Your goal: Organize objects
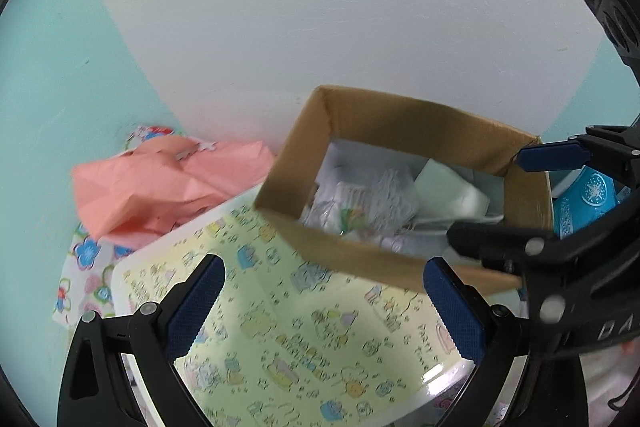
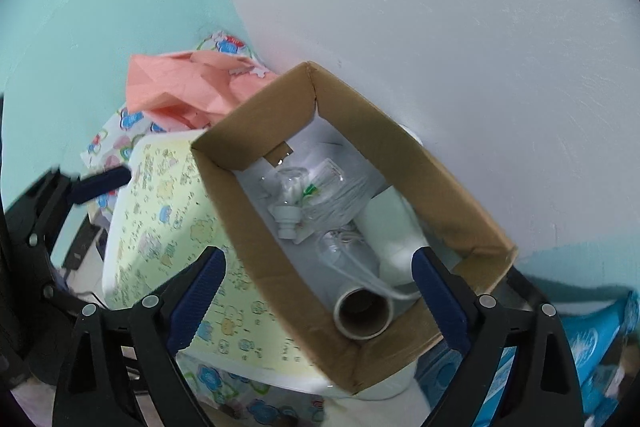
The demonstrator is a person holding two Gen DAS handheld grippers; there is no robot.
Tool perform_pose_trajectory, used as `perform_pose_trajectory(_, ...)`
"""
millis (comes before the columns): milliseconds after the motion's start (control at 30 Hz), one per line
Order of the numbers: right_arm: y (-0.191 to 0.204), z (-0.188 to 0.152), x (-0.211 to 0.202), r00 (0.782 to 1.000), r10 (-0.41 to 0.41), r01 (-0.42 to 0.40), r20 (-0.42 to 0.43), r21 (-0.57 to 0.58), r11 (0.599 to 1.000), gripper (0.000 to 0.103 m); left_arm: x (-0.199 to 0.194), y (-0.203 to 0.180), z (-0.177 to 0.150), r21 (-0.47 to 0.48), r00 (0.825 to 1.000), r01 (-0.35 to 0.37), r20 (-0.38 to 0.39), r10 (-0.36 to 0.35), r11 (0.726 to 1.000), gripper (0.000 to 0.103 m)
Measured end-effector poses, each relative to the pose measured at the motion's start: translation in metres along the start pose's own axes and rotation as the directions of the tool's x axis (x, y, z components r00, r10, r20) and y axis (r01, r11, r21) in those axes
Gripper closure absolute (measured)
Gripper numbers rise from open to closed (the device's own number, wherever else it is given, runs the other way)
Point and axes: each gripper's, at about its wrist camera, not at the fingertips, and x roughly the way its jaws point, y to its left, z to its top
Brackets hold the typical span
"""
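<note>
An open cardboard box (image 1: 372,255) (image 2: 260,239) stands on a small table with a pale yellow cartoon-print top (image 1: 280,327) (image 2: 168,223). Inside lie clear plastic bags, tubing and white foam (image 1: 448,195), a white connector (image 2: 286,221) and a tape roll (image 2: 362,313). My left gripper (image 1: 324,311) is open and empty above the table top, in front of the box. My right gripper (image 2: 316,303) is open and empty over the near end of the box; it also shows at the right of the left wrist view (image 1: 508,199).
A crumpled pink paper (image 1: 160,187) (image 2: 184,87) lies behind the table on a flower-print cloth (image 1: 88,267) (image 2: 120,135). A blue packet (image 1: 588,199) (image 2: 588,347) sits to the right of the box. White and teal walls stand close behind.
</note>
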Motion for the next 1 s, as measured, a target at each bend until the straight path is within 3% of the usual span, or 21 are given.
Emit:
perform_pose_trajectory(267, 0.030, -0.011, -0.013, 0.999, -0.029, 0.029, 0.017, 0.004, 1.000, 0.007, -0.017, 0.028, -0.033, -0.093, 0.996, -0.057, -0.074, 0.050, 0.994, 0.002)
perform_pose_trajectory(433, 0.054, -0.019, -0.018, 0.998, -0.061, 0.062, 0.020, -0.058, 0.996, 0.007, -0.030, 0.043, -0.046, -0.173, 0.993, -0.076, -0.101, 0.059, 0.982, 0.002)
perform_pose_trajectory(1000, 0.079, -0.026, -0.040, 0.992, -0.108, 0.115, 0.064, -0.118, 0.986, 0.007, -0.072, 0.088, -0.072, -0.350, 0.988, -0.136, -0.122, 0.099, 0.927, 0.001)
